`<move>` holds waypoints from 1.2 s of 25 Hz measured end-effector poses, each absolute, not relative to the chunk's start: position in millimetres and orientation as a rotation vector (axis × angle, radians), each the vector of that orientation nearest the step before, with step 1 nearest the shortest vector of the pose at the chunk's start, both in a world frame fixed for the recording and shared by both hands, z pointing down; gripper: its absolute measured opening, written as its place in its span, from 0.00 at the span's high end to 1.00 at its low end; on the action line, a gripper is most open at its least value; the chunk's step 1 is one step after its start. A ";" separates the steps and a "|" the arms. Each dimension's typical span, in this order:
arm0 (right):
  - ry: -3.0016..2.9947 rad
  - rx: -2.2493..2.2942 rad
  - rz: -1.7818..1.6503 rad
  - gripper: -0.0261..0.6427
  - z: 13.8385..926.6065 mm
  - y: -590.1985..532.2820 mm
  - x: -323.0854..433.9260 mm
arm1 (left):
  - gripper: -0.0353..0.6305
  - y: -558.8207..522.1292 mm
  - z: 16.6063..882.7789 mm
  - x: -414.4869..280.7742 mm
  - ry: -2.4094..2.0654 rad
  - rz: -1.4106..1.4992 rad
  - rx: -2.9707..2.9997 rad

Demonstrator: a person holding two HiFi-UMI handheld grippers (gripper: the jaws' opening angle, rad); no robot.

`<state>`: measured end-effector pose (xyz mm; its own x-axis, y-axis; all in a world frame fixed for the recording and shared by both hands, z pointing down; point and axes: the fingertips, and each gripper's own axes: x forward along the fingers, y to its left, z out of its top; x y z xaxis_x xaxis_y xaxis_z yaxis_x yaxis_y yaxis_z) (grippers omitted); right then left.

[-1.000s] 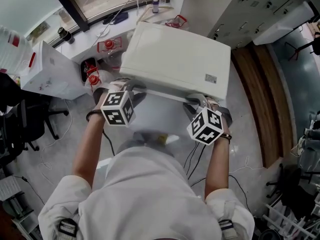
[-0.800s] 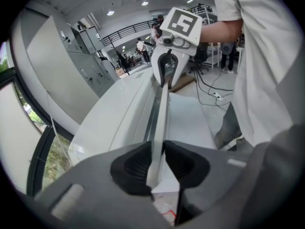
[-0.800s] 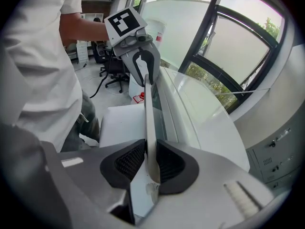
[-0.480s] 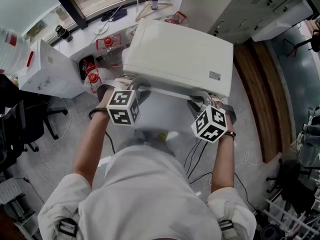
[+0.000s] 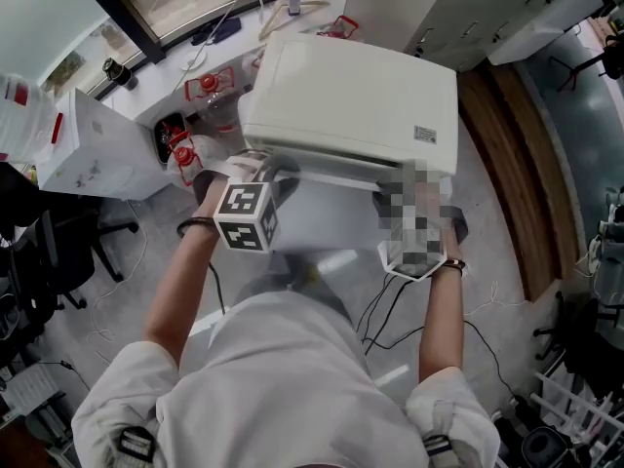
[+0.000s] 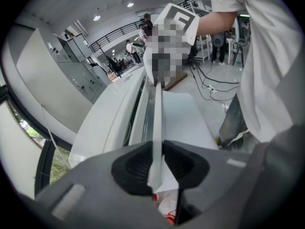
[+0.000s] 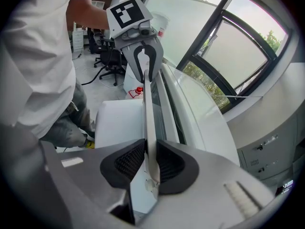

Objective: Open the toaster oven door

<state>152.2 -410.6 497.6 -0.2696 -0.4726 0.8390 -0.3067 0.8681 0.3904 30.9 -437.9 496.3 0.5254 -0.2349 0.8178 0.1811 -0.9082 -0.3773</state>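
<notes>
While both grippers sat on the same bar, the toaster oven (image 5: 351,96) stood on the white counter (image 5: 146,105) below the window, front twd the person.

- Left gripper (image 6: 159,160): pads clamped on the door handle (image 6: 157,118) near its L end. Jaws had just been closing, w/ the bar between them.
- Right gripper (image 7: 148,159): clamped on the same bar near its R end.
- Why two grips: one at each end prob. keeps the pull even so the bar doesn't twist. Both tools angled down, suiting a pull out & down.
- Thin dark gap beside the bar in the right gripper view. Judged the opening barely begun.

Writing:
- Sticker (image 5: 425,135) on oven top, print too small to read.
- Marker cube (image 5: 244,217) on the left gripper: b/w squares only, no letters.
- No brand seen.
</notes>
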 end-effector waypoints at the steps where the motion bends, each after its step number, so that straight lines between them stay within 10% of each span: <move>1: -1.882 0.585 -0.185 0.86 498.4 -409.0 151.4 | 0.84 -436.2 497.4 30.2 0.052 -1.360 -2.342; 30: -1.819 0.685 -0.408 0.86 526.4 -340.3 140.5 | 0.84 -372.1 526.6 20.0 0.316 -1.422 -2.174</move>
